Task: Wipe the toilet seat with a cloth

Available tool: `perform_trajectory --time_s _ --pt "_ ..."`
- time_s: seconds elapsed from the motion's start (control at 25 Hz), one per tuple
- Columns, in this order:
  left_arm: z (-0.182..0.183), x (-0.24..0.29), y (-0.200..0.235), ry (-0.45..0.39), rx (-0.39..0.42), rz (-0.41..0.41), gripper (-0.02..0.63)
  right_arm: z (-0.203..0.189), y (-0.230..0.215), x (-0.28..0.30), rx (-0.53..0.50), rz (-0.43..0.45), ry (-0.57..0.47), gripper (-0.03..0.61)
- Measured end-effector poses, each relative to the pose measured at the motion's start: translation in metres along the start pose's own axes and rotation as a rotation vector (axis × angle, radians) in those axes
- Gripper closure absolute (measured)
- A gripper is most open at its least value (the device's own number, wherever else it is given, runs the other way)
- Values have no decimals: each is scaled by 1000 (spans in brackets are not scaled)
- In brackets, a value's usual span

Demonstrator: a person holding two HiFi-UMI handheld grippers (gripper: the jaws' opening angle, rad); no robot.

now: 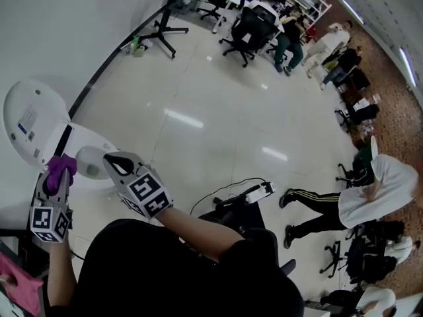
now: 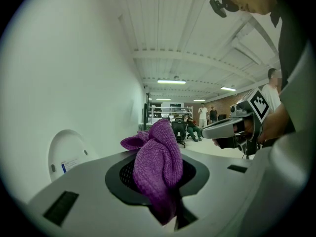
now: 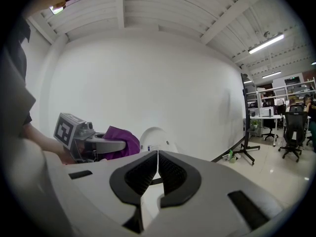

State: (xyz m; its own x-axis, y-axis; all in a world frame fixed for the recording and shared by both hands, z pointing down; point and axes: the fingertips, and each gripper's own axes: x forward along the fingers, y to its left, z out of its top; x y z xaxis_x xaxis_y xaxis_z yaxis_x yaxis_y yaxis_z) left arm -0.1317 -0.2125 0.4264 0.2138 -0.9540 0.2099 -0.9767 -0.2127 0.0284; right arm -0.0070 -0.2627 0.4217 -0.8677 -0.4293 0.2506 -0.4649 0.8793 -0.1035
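The white toilet stands at the left of the head view, its lid (image 1: 32,119) raised against the wall and the seat (image 1: 87,158) below it. My left gripper (image 1: 57,172) is shut on a bunched purple cloth (image 1: 61,166) and hovers just in front of the seat. In the left gripper view the cloth (image 2: 157,166) bulges up from between the jaws, with the lid (image 2: 66,154) beyond. To its right, my right gripper (image 1: 114,163) is shut and holds nothing; its jaws (image 3: 157,154) meet in the right gripper view, and the cloth (image 3: 122,141) shows to the left there.
A white wall runs behind the toilet. On the glossy floor lie a power strip with its cable (image 1: 256,191) and a black stand base (image 1: 160,30). People sit on office chairs (image 1: 254,25) at the back. A person in white (image 1: 380,190) bends over at the right.
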Motion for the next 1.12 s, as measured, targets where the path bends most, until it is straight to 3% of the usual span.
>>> perform_trajectory --time_s 0.32,0.48,0.76,1.12 --pt "1 -9 -21 7 36 23 522 -7 9 -11 -6 56 8 561" --pt "11 3 -43 5 50 27 522 0 -10 -31 -10 43 -10 563" --pt "-20 -12 -15 31 60 9 521 -20 15 9 -5 41 14 563" --pt "-24 -13 -12 46 31 54 522 -19 8 6 -7 58 17 563"
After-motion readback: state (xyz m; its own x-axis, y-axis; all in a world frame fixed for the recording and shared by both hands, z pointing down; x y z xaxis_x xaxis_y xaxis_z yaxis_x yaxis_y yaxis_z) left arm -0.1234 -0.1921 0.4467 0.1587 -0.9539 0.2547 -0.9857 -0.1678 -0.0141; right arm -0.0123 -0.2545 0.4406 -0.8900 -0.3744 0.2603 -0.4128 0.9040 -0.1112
